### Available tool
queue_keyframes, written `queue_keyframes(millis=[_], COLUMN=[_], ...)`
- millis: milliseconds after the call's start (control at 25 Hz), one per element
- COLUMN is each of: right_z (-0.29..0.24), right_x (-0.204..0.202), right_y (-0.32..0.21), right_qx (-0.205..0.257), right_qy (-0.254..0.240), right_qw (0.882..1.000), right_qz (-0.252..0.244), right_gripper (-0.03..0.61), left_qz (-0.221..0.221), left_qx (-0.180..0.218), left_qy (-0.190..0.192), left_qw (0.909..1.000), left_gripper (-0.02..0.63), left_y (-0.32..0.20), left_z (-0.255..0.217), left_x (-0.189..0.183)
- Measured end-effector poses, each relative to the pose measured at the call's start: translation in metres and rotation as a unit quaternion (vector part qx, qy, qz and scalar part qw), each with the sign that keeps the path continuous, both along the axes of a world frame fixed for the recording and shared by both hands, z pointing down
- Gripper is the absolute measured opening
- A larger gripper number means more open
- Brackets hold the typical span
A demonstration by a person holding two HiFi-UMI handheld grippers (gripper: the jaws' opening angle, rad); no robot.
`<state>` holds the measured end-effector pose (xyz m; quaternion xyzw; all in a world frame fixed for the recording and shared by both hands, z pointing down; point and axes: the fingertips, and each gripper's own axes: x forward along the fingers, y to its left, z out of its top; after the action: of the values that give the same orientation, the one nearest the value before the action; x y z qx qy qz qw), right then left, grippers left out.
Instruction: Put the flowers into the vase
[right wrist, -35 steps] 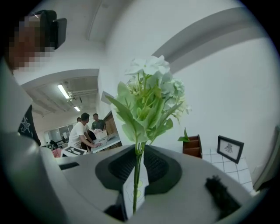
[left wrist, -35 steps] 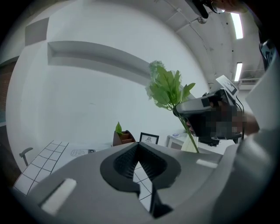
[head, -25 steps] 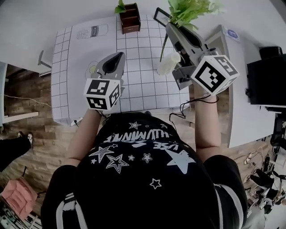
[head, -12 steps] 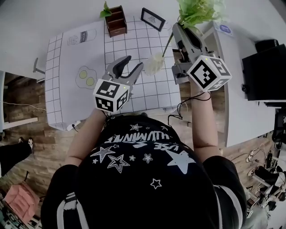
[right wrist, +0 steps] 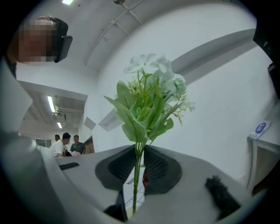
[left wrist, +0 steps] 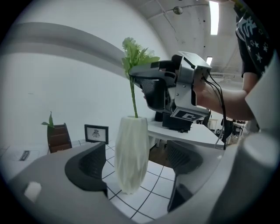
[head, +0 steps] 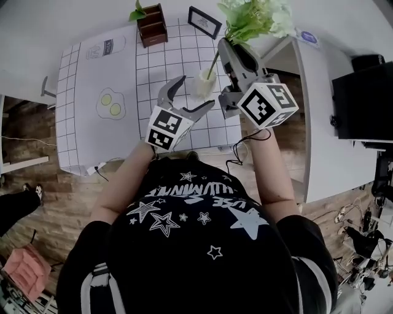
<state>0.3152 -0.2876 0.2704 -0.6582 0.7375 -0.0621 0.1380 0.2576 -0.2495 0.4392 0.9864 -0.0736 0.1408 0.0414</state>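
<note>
A white ribbed vase (head: 205, 83) stands upright on the gridded mat (head: 123, 122). My left gripper (head: 194, 94) is level with it, and its jaws are opening. In the left gripper view the vase (left wrist: 131, 153) stands between the two pads, with a gap on each side. My right gripper (head: 231, 50) is shut on the thin stem of the green and white flowers (head: 253, 16), which stand up above its pads (right wrist: 158, 168). The stem (left wrist: 132, 98) runs down into the vase's mouth. The right gripper (left wrist: 151, 85) hangs above and behind the vase.
A wooden box with a small plant (head: 151, 24) and a framed picture (head: 204, 21) stand at the mat's far edge. Fried eggs (head: 110, 104) are printed on the mat. A white desk (head: 319, 122) and a black monitor (head: 365, 104) lie to the right. People (right wrist: 65, 143) stand far off.
My left gripper moved right to the vase and its jaws went from shut to wide apart. My right gripper came down and left with the flowers, so the stem meets the vase.
</note>
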Motion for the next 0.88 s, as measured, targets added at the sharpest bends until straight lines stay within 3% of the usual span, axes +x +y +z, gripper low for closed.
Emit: queue_keyframes(millis=[440,560,880], right_z=[0.025,0.035,0.066], right_x=[-0.008,-0.012,-0.031], right_y=[0.001,0.006,0.017], right_qx=[-0.024,-0.033,-0.067], right_qy=[-0.02,-0.019,0.05], right_qw=[0.999,0.999,0.993], right_qz=[-0.028,-0.04,-0.08], right_gripper=[0.06,0.06,0.06], left_qz=[-0.024,-0.048,-0.041], left_qx=[0.013,0.008,0.015], left_qy=[-0.031,-0.025,-0.019], left_qw=[0.9991,0.9985,0.9989], left_gripper=[0.422,0.35,0.345], left_y=[-0.008,-0.014,-0.014], left_z=[0.03,0.03,0.031], left_x=[0.038,0.035,0.033])
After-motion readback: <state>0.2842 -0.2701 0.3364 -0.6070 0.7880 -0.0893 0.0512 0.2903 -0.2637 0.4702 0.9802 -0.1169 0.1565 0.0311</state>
